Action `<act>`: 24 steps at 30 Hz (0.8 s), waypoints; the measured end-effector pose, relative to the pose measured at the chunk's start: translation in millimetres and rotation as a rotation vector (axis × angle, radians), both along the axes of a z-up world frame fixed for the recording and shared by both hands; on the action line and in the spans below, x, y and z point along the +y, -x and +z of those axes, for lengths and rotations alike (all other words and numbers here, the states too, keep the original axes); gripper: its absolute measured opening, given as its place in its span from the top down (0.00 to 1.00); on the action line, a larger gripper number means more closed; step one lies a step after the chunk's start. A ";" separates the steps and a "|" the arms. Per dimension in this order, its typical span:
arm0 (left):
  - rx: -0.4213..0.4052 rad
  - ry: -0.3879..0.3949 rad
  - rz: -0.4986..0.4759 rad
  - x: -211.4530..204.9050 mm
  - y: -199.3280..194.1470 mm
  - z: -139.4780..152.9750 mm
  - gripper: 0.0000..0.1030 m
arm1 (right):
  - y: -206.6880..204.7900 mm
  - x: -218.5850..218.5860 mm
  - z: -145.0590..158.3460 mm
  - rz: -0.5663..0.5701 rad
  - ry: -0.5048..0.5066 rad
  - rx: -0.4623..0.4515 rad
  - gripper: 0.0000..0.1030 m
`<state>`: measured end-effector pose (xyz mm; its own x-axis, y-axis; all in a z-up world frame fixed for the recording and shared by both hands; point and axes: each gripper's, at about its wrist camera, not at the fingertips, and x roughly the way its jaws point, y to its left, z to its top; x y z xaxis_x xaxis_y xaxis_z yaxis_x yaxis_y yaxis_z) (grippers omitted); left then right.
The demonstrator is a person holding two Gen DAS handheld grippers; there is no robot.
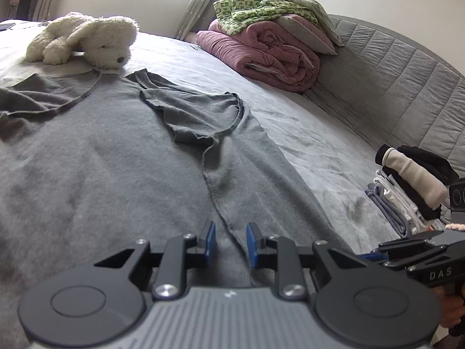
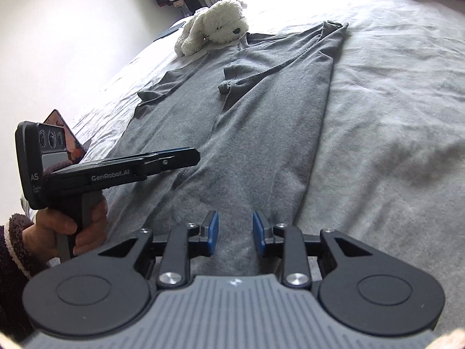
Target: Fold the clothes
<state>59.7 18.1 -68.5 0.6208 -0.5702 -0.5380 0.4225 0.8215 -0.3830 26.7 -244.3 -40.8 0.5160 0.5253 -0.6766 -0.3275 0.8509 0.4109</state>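
Observation:
A grey T-shirt (image 1: 116,160) lies flat on the bed, its right side folded inward so that the sleeve (image 1: 197,113) rests on the chest. The fold's stitched edge runs down to my left gripper (image 1: 231,229), which is open just above the cloth with its blue pads apart. In the right wrist view the same shirt (image 2: 261,110) stretches away from my right gripper (image 2: 235,218), which is open over the near hem with nothing pinched. The left gripper (image 2: 194,155) shows side-on at the left, held by a hand (image 2: 72,226). The right gripper's tip (image 1: 375,254) shows at the left view's right edge.
A white plush dog (image 1: 87,39) lies just past the shirt's collar. Rolled pink bedding (image 1: 261,55) topped by a green checked garment (image 1: 255,5) sits against the quilted grey headboard (image 1: 407,72). A stack of folded clothes (image 1: 407,192) lies at the right. Grey sheet (image 2: 392,116) surrounds the shirt.

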 end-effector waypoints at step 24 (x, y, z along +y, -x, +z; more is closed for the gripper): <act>0.024 -0.204 0.350 83.9 -8.4 55.7 0.27 | 0.3 47.0 46.7 0.023 0.094 -0.118 0.53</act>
